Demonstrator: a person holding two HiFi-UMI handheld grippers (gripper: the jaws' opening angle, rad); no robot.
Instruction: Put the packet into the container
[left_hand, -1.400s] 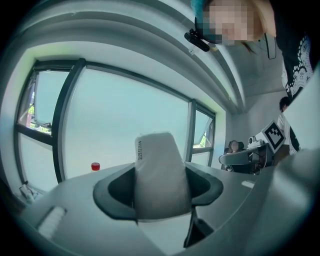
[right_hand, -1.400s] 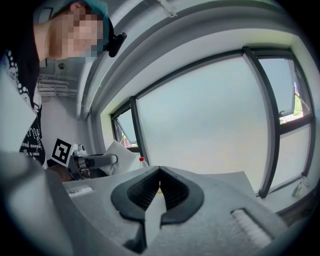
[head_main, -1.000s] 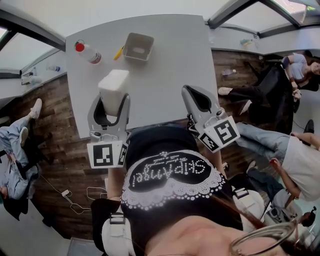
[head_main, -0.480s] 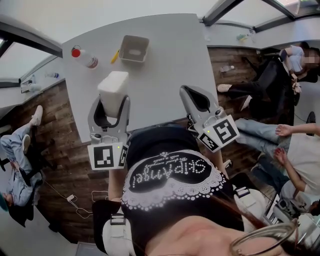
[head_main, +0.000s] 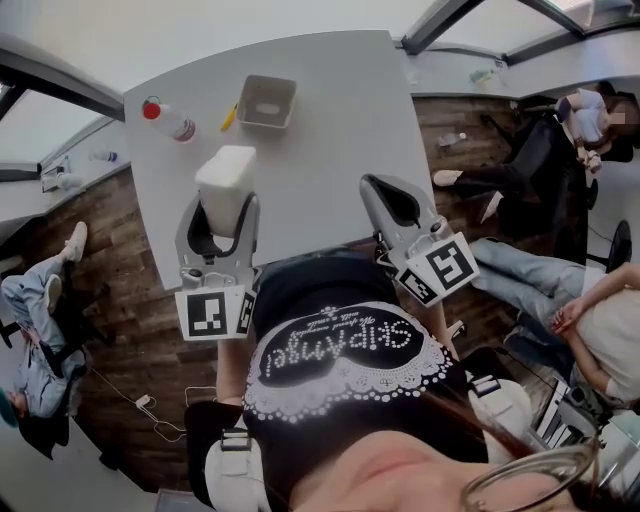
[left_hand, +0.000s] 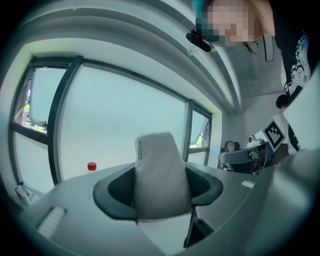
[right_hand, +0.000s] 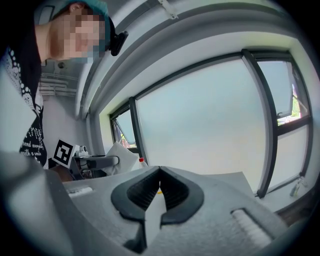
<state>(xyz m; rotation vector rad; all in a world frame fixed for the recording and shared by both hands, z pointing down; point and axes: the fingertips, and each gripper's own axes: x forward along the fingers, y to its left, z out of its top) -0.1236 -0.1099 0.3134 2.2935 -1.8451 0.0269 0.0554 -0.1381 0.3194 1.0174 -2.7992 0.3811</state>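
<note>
Writing first, left to right. The left marker cube (head_main: 215, 312) carries a black-and-white square pattern and no words. The white packet (left_hand: 157, 170) has a line of small dark print up its left edge, a run of digits too fine for me to read. The sparkly lettering on my black top (head_main: 340, 345) sits upside down in the head view, and I can't spell it out. The right marker cube (head_main: 440, 268) shows another square pattern.

Now the fingers. My left gripper (left_hand: 159, 185) has its jaws spread wide and clamped on the packet. Both dark pads press flat against its sides, and it stands upright between them, poking above the tips. In the head view the packet (head_main: 226, 185) is above the near part of the grey table (head_main: 330, 130).

The open grey container (head_main: 268, 100) waits at about 1 o'clock from the packet, well apart from it near the far edge. Just beside the container at 9 o'clock lies a small yellow thing (head_main: 235, 113). A red-capped bottle (head_main: 170, 118) lies at 10 o'clock from the packet.

At 3 o'clock from the left one, my right gripper (right_hand: 160, 172) has its ribbed jaws drawn together, tips meeting. Only a thin slit shows behind them, and nothing is gripped.
</note>
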